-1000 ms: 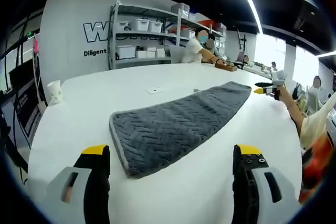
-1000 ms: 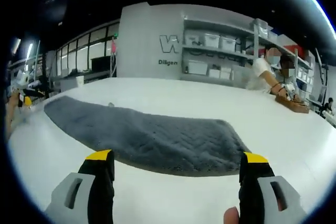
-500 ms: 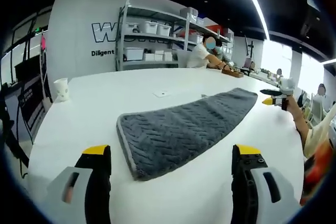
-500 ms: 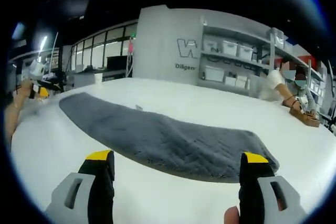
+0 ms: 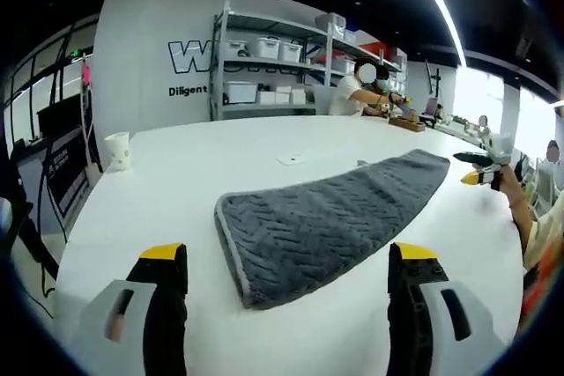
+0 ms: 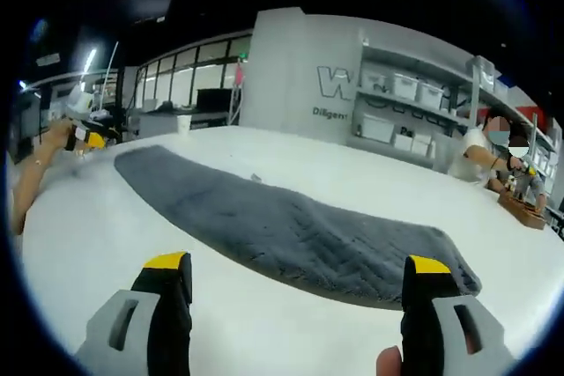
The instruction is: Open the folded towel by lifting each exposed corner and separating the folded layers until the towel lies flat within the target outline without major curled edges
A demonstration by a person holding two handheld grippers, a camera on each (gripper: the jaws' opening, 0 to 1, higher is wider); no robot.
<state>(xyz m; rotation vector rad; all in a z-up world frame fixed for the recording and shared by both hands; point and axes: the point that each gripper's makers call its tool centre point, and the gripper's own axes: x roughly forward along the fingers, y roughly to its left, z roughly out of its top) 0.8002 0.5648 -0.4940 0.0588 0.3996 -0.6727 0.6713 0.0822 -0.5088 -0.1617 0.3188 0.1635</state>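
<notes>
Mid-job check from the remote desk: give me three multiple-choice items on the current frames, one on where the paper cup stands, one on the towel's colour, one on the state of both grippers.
1. Where does the paper cup stand?
A. on the towel
B. on the table near its far edge, apart from the towel
C. between the left gripper's jaws

2. What colour is the towel?
A. grey
B. red
C. white

3. What state are the grippers in?
A. both shut on the towel
B. left shut, right open
C. both open, holding nothing

Key: 1 B, the paper cup stands on the white table, clear of the towel. 2 A, its ribbed pile is dark grey. 3 C, the left gripper and the right gripper have jaws spread wide, short of the towel.
</notes>
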